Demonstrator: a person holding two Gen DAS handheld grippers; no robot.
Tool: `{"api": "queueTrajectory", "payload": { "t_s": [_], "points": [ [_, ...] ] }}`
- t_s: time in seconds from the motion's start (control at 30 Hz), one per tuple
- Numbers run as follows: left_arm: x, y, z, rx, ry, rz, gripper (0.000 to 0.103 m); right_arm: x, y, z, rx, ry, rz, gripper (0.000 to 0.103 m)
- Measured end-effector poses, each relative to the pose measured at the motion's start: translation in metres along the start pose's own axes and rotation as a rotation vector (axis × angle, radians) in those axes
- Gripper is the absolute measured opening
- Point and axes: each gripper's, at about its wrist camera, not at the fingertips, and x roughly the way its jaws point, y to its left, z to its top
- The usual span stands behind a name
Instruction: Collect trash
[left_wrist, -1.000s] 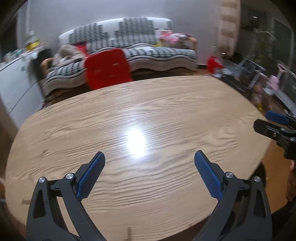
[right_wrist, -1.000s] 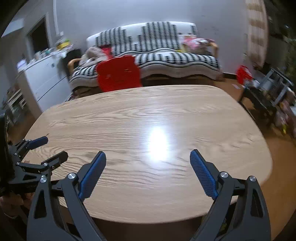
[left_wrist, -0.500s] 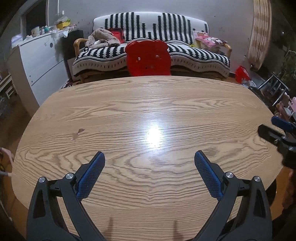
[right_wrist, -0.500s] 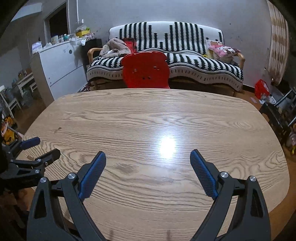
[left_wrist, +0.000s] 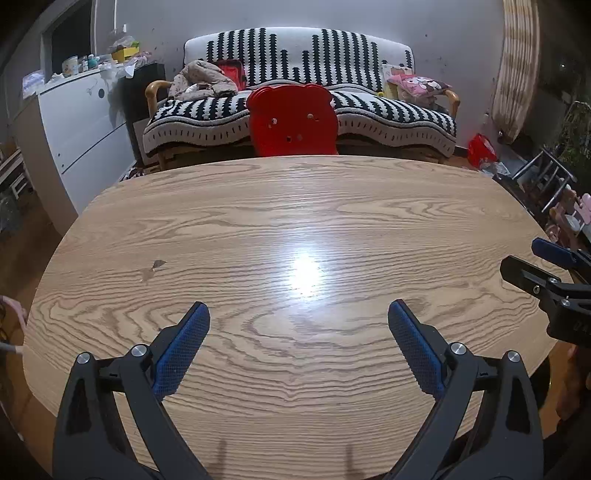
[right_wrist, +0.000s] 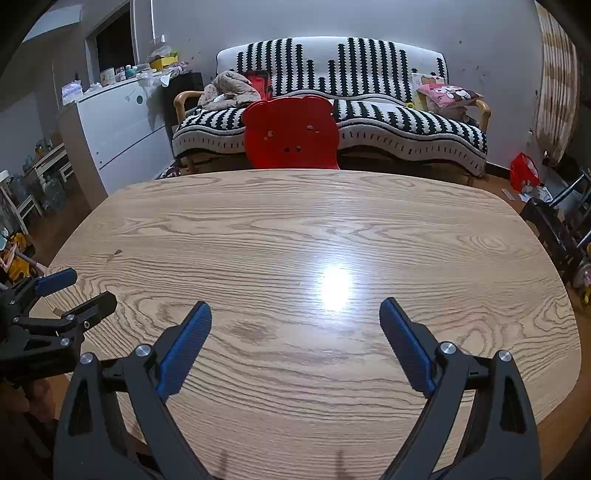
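Currently both tongs hover above the near edge of the wooden tabletop (left_wrist: 258, 221), each spread wide with nothing between the blue pads. Left tongs (left_wrist: 298, 314): pads apart, aimed toward the far edge. Right tongs (right_wrist: 295, 312): same stance, pads apart, holding nothing. From the left wrist view, the right tongs appear at the right edge of the tabletop; from the right wrist view, the left tongs appear at the left edge. The two tools are well apart.

No trash is visible on the tabletop in either view, so its location cannot be told. One small dark mark (left_wrist: 158, 263) sits on the wood toward the left edge; whether it is a stain or a scrap cannot be determined. A bright light reflection (left_wrist: 304, 271) lies near the middle.

Beyond the far edge stands a red chair (left_wrist: 291, 120), its back bear-shaped. Behind it is a black-and-white patterned sofa (left_wrist: 388, 118). A white cabinet (left_wrist: 81, 129) stands at the left.
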Motion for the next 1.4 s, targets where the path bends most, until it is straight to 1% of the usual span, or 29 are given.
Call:
{"api": "queueTrajectory", "payload": {
  "t_s": [0.27,0.73,1.4],
  "points": [
    [-0.0001,-0.0016,-0.0001,-0.001,-0.002,0.016,0.094,-0.0044,-0.0071,-0.0026,0.01,-0.005,-0.006,0.089],
    [0.0004,0.0001,-0.0011,-0.019,0.01,0.002,0.094,-0.0044,-0.008,-0.0038,0.009,-0.001,-0.006,0.089],
    [0.0005,0.0003,-0.0008,-0.022,0.01,0.003,0.094,-0.0056,-0.01,-0.0051,0.007,-0.003,-0.008,0.089]
  ]
}}
